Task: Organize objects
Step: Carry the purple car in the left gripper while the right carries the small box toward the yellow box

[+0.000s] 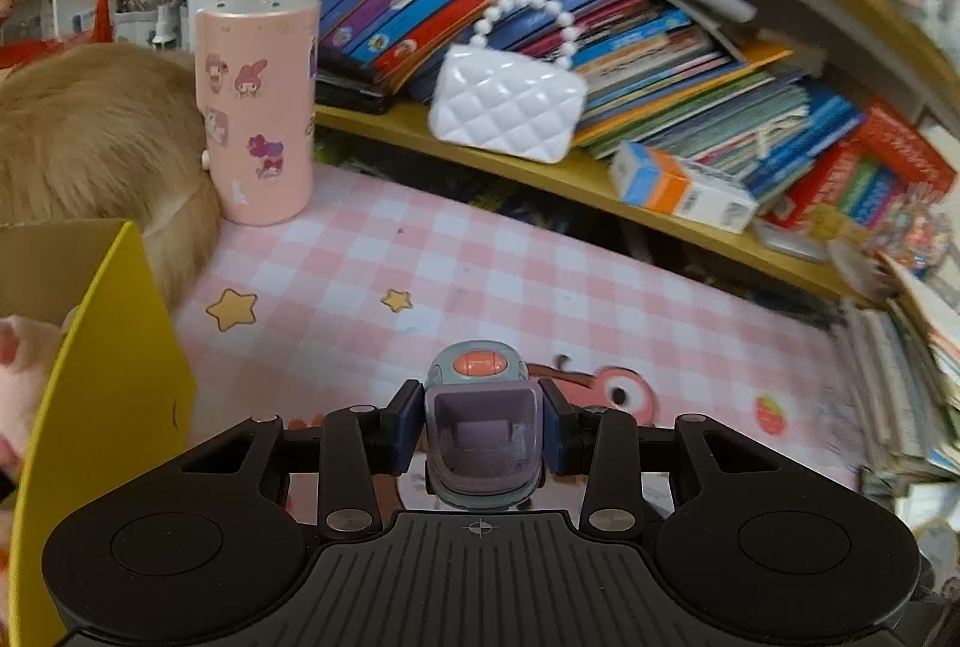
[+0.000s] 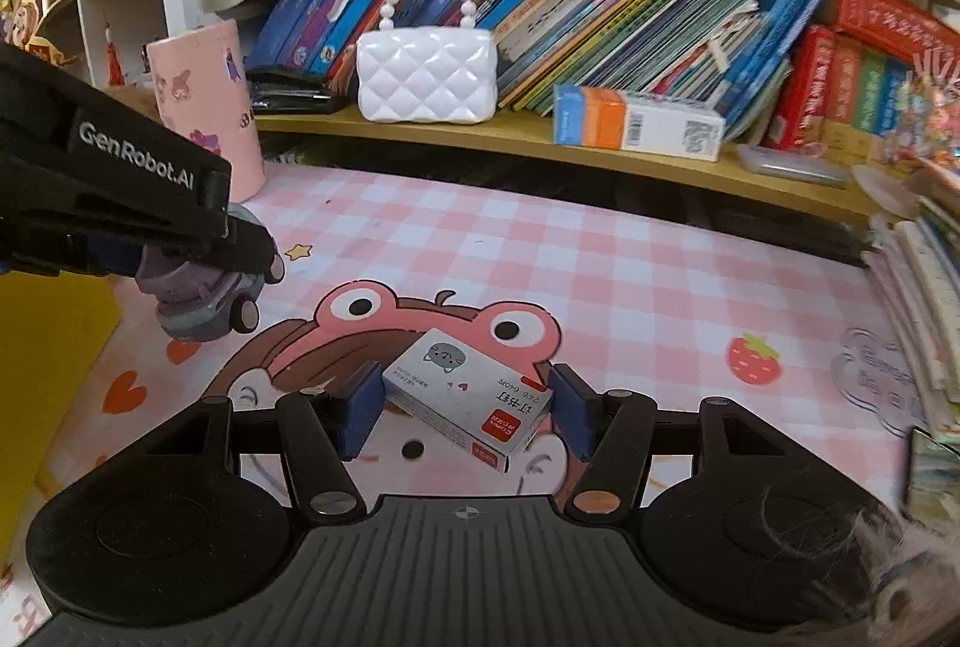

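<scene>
My left gripper (image 1: 480, 422) is shut on a small grey-purple toy car (image 1: 480, 431) with an orange top, held above the pink checked mat (image 1: 480, 275). The same car (image 2: 204, 299) shows in the right wrist view under the left gripper (image 2: 240, 251). My right gripper (image 2: 462, 407) has a blue pad (image 2: 360, 413) on each side of a white staple box (image 2: 468, 401) with a red corner. The box lies skewed between them on the mat (image 2: 600, 257). Whether the pads press it is unclear.
A yellow cardboard box (image 1: 102, 377) stands at the left, a plush toy (image 1: 90, 137) behind it. A pink sticker cup (image 1: 258, 107) stands on the mat. The shelf (image 1: 540, 167) holds a white quilted purse (image 1: 507, 104), books and an orange-blue carton (image 2: 636, 125). Book piles (image 2: 924, 287) stand at right.
</scene>
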Motion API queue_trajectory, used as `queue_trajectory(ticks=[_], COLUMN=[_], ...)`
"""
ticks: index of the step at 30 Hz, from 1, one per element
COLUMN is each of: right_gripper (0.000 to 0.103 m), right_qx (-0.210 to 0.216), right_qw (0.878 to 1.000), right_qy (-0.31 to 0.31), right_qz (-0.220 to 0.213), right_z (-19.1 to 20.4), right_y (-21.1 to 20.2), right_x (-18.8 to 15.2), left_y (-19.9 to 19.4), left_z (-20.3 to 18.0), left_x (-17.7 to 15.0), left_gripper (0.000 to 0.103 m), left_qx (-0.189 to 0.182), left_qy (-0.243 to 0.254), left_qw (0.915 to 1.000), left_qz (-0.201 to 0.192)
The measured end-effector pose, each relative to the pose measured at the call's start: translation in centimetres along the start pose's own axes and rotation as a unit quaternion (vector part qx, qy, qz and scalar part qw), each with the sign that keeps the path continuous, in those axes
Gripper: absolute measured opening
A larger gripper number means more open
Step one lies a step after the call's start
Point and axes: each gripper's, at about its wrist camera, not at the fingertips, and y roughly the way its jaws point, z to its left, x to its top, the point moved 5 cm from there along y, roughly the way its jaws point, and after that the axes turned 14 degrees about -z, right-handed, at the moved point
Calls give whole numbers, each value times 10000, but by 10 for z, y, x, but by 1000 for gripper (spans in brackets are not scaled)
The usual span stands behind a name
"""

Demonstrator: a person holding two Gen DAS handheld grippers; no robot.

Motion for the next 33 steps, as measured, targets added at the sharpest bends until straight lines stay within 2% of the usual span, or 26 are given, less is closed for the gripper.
queue_trajectory(ticks=[18, 26, 33], right_gripper=[57, 57, 57], right_qx=[-662, -886, -714], right_qw=[9976, 9957, 9969], right_qy=[104, 91, 90], right_qz=[155, 237, 324], right_z=[24, 53, 96], right_y=[-126, -171, -203], right_x=[-31, -50, -62], left_y=[-131, -182, -222], left_z=[20, 46, 84], left_x=[-17, -42, -64], left_gripper=[38, 38, 38], left_qx=[-887, -986, -877], left_qy=[-103, -52, -127], left_qw=[9956, 9948, 9960], left_qz=[-278, -261, -147])
